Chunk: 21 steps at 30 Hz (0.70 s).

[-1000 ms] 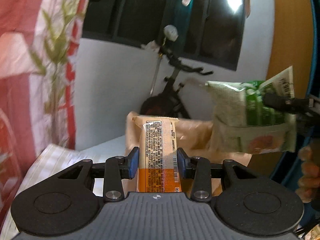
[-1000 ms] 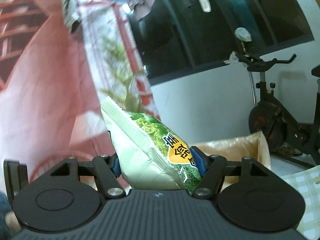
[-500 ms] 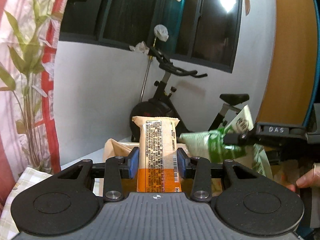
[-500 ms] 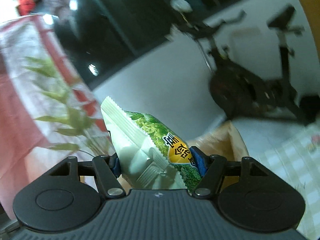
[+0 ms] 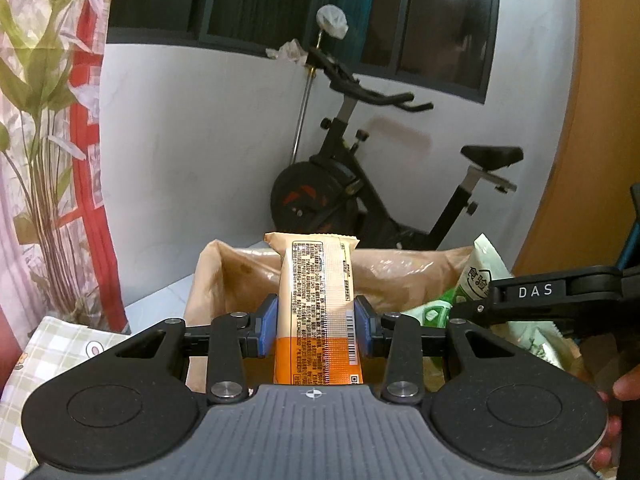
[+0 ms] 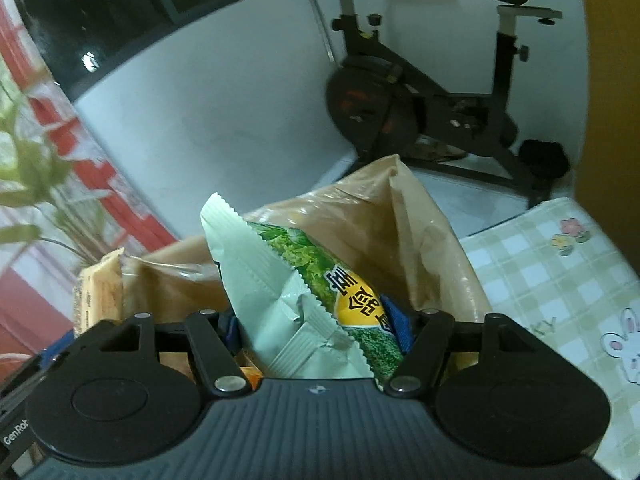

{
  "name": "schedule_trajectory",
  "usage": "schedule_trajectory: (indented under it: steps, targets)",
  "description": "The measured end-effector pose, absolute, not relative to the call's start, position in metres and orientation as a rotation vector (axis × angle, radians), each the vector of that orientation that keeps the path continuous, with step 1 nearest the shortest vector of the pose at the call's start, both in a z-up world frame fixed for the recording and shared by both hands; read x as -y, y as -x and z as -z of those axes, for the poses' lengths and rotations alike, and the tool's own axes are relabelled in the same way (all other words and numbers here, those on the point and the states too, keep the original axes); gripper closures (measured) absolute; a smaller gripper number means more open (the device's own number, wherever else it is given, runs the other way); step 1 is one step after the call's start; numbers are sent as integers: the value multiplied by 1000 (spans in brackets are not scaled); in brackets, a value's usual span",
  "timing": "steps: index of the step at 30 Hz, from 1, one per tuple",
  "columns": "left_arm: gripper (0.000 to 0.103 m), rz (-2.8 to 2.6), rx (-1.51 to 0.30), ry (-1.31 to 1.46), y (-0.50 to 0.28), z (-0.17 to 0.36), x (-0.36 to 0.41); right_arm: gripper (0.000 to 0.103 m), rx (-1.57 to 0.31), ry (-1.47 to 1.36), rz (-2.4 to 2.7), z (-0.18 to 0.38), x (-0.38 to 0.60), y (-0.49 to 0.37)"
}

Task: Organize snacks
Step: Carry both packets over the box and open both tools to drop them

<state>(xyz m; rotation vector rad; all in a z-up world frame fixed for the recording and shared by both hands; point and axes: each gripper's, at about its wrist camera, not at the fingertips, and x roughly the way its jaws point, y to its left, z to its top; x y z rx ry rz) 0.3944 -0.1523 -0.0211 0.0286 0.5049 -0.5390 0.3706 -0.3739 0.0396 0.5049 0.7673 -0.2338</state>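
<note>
Delivering snacks into the brown bag [image 5: 400,272] is judged the step in hand: the orange bar [image 5: 318,312] is clamped by the left gripper [image 5: 316,322], the green packet [image 6: 320,304] by the right gripper [image 6: 316,328], both at its mouth; lowering and release are called for next.

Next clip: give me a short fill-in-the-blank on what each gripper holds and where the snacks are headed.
1. The left gripper is clamped on a tall ____-and-cream snack bar.
2. The right gripper holds a ____ snack pouch with a yellow label.
3. Both snacks hang over an open brown ____.
4. Behind it, by the white wall, stands an exercise ____.

Missing words: orange; green; bag; bike
</note>
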Motion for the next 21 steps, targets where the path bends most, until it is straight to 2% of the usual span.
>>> schedule_trajectory:
  steps: [1, 3, 5, 8, 9, 16, 21]
  targets:
    - [59, 531, -510, -34, -396, 23, 153, 33, -778, -493, 250, -38, 371, -372]
    - [47, 505, -513, -51, -398, 25, 154, 31, -798, -474, 277, -34, 369, -376]
    - [43, 490, -509, -55, -397, 23, 151, 28, -813, -450, 286, -31, 366, -380]
    - [42, 492, -508, -44, -392, 18, 144, 16, -807, -426, 251, -30, 363, -381]
    - [41, 491, -508, -42, -390, 16, 142, 15, -802, -428, 245, -31, 364, -379]
    - [38, 492, -491, 5, -357, 2, 109, 15, -729, -451, 159, -45, 368, -352]
    - [34, 490, -452, -2, -317, -4, 80, 15, -617, -351, 39, -60, 363, -310]
